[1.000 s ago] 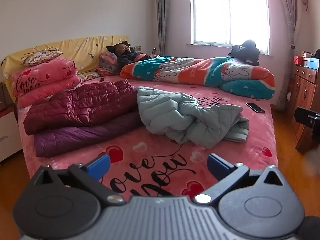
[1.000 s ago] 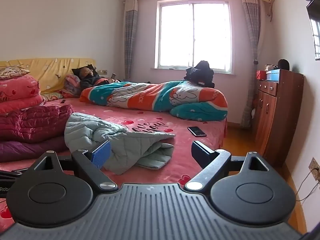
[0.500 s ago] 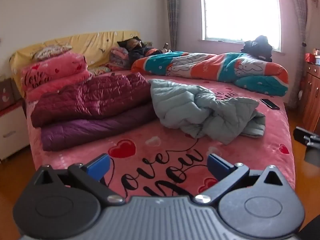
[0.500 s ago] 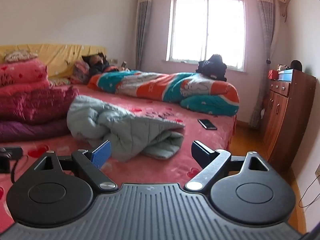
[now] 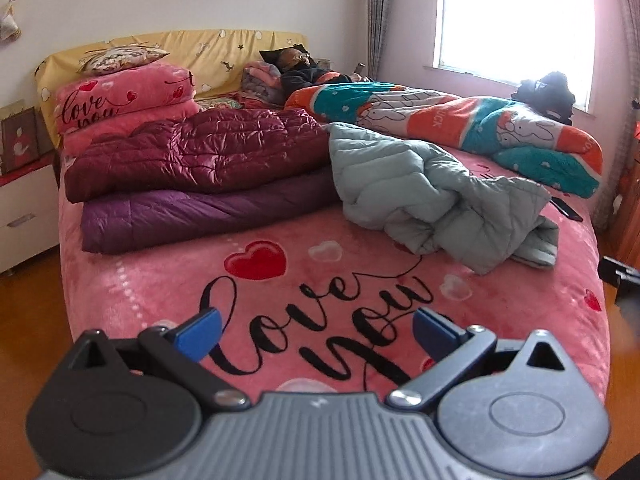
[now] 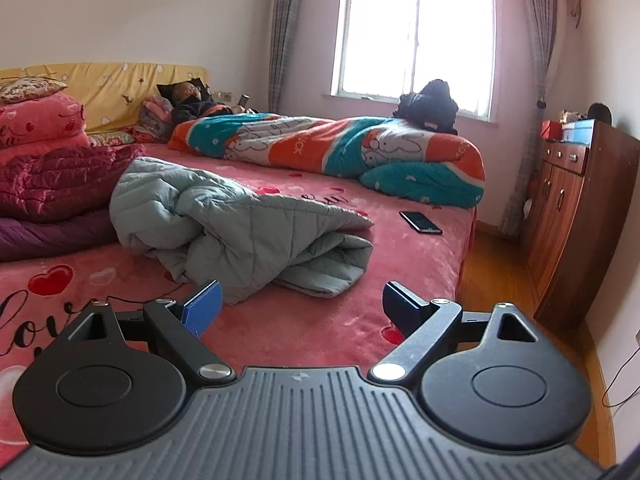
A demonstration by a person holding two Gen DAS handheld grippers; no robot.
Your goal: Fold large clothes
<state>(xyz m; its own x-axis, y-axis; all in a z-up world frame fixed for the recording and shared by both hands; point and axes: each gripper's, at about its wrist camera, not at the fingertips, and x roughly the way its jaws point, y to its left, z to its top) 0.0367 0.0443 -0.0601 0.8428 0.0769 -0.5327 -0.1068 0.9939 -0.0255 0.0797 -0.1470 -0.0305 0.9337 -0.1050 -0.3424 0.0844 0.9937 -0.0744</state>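
Note:
A crumpled pale green quilted coat (image 5: 432, 196) (image 6: 236, 232) lies in a heap on the pink "love you" bedspread (image 5: 280, 288) (image 6: 320, 320). My left gripper (image 5: 316, 330) hangs open over the bed's near end, well short of the coat, with nothing between its blue pads. My right gripper (image 6: 298, 306) is open too, just in front of the coat's lower hem and not touching it. Folded maroon (image 5: 200, 152) and purple (image 5: 192, 216) down coats are stacked to the left of the green one.
A person lies at the far side under an orange and teal quilt (image 6: 340, 148). A phone (image 6: 421, 222) rests near the bed's right edge. Pink blankets (image 5: 124, 100) are piled by the yellow headboard. A wooden cabinet (image 6: 576, 208) stands at the right, a white nightstand (image 5: 24, 216) at the left.
Both grippers have come closer to the bed and the green coat, which fills more of each view. Both stay open; nothing on the bed has moved.

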